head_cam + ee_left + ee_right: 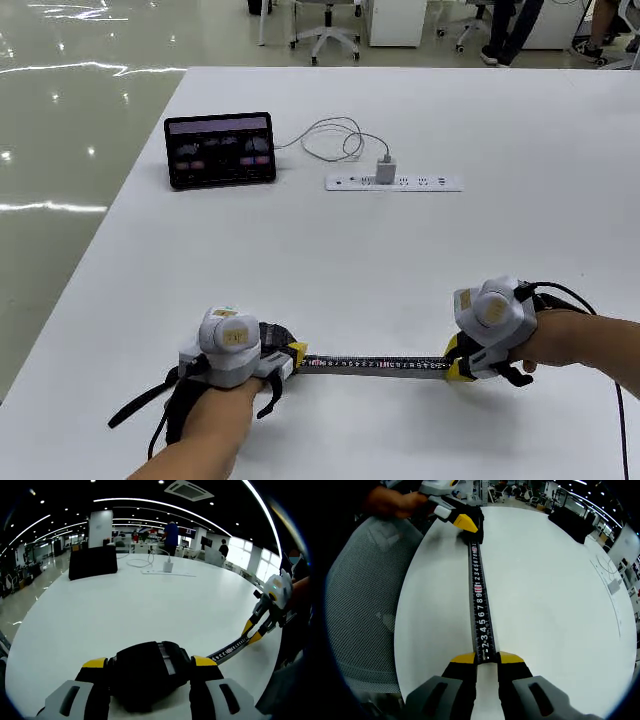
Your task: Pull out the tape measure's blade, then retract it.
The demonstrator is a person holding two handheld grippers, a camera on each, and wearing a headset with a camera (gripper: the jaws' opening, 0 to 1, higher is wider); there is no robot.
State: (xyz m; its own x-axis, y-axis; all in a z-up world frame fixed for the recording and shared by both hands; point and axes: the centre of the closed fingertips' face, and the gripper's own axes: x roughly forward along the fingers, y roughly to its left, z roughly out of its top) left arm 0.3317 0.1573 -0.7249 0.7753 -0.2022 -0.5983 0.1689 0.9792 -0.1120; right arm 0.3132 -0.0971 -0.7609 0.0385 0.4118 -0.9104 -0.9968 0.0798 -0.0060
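Tabletop (400,250) layout, near edge to far edge

Near edge: left claw (288,356) clamped around tape measure (150,672), right claw (455,362) pinching blade (375,363), which spans between them along that edge. Toward far left corner: tablet (220,150); to its right, power strip (393,183) carrying charger (386,168), cable (325,135) behind.
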